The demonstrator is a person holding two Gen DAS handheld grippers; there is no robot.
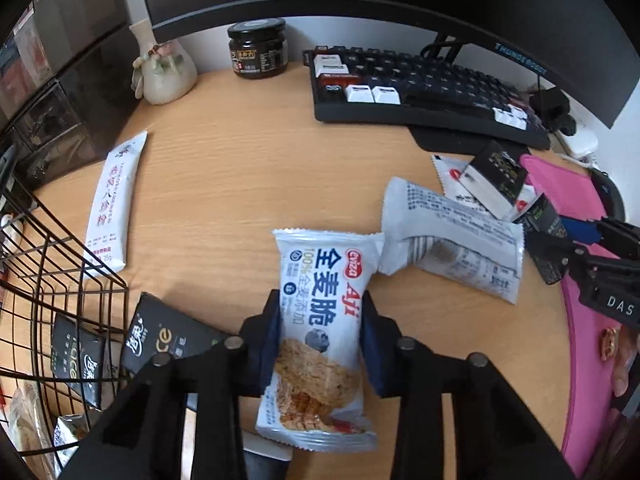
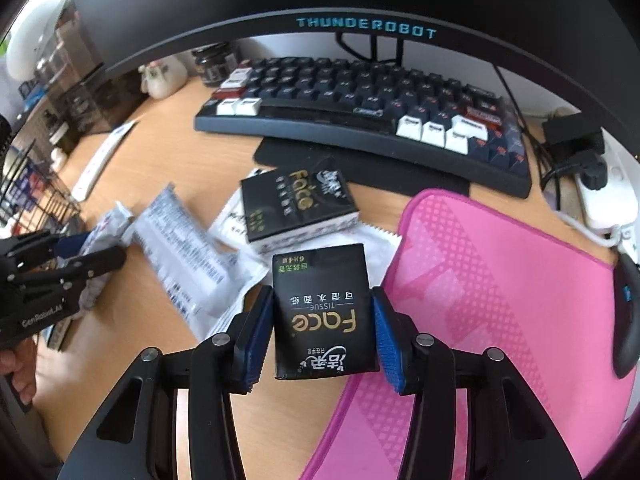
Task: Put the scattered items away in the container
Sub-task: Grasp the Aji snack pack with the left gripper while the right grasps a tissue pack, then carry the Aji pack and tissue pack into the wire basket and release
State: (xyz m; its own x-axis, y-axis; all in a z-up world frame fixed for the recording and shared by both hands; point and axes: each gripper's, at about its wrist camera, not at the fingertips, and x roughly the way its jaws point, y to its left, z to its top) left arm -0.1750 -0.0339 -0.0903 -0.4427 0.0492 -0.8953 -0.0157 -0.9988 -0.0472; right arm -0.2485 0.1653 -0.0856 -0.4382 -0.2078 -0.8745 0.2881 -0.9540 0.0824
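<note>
My left gripper point(image 1: 320, 320) is shut on a white-blue cracker packet point(image 1: 320, 328), held above the desk. A black wire basket point(image 1: 44, 280) stands at the left, holding several black tissue packs point(image 1: 78, 356). A grey-white snack packet point(image 1: 452, 236) lies on the desk beyond. My right gripper point(image 2: 322, 320) is shut on a black Face tissue pack point(image 2: 324, 316). Another black Face tissue pack point(image 2: 296, 204) lies ahead on a white sachet point(image 2: 232, 220). A long white sachet point(image 1: 112, 200) lies near the basket.
A keyboard point(image 2: 360, 112) and monitor point(image 2: 360, 0) stand at the back. A dark jar point(image 1: 258, 48) and white vase point(image 1: 162, 68) stand at the back left. A pink mat point(image 2: 500, 300) covers the right side, with a black mouse point(image 2: 628, 320) and power strip point(image 2: 600, 196).
</note>
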